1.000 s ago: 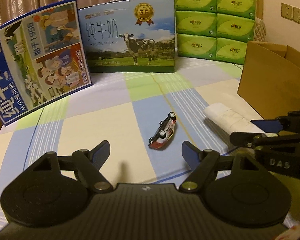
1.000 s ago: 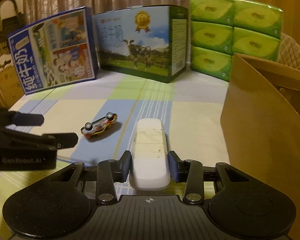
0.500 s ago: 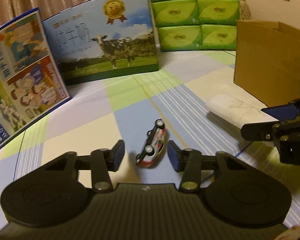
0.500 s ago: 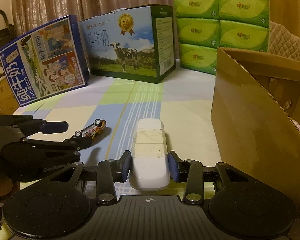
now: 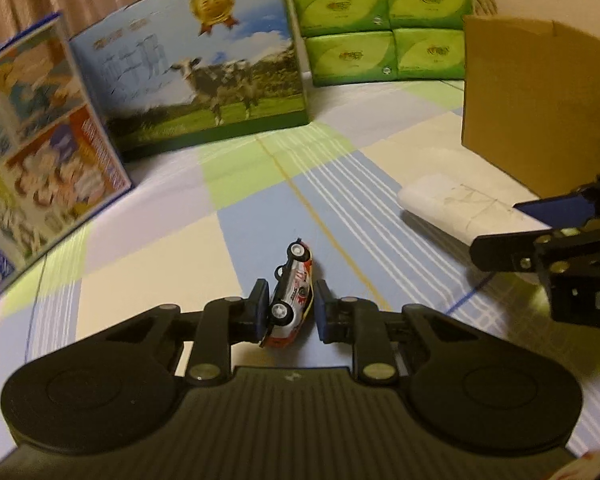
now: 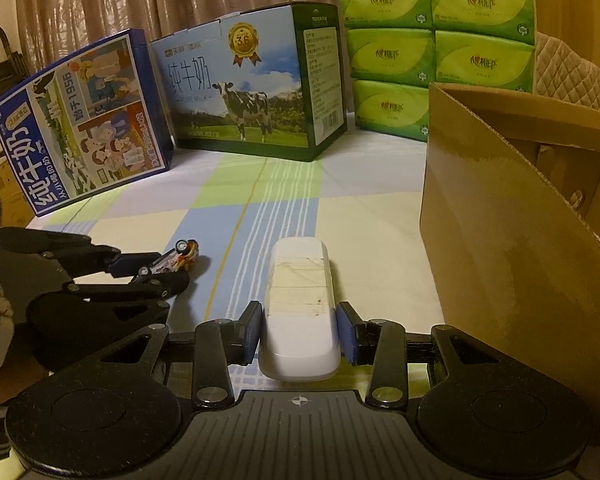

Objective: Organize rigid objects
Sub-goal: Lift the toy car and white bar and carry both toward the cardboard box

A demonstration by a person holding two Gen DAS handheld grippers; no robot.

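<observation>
Compared with one second earlier, the left tool [image 5: 288, 310] has advanced to the toy car [image 5: 291, 296], and its jaws, then spread wide with the car lying ahead of them, have just been closing. They now stand narrow, pads pressed on both flanks of the car. The car lies on its side on the checked desk [image 5: 140, 240] cover, wheels toward the left pad, nose projecting beyond the fingertips.

The right tool [image 6: 298, 330] is unchanged: its jaws clamp the near end of the white oblong case [image 6: 300, 300], which extends forward along the desk. The cardboard box [image 6: 508, 232] stands just right of the case. Milk cartons [image 6: 244, 96] and green tissue packs [image 6: 436, 40] line the far edge.
</observation>
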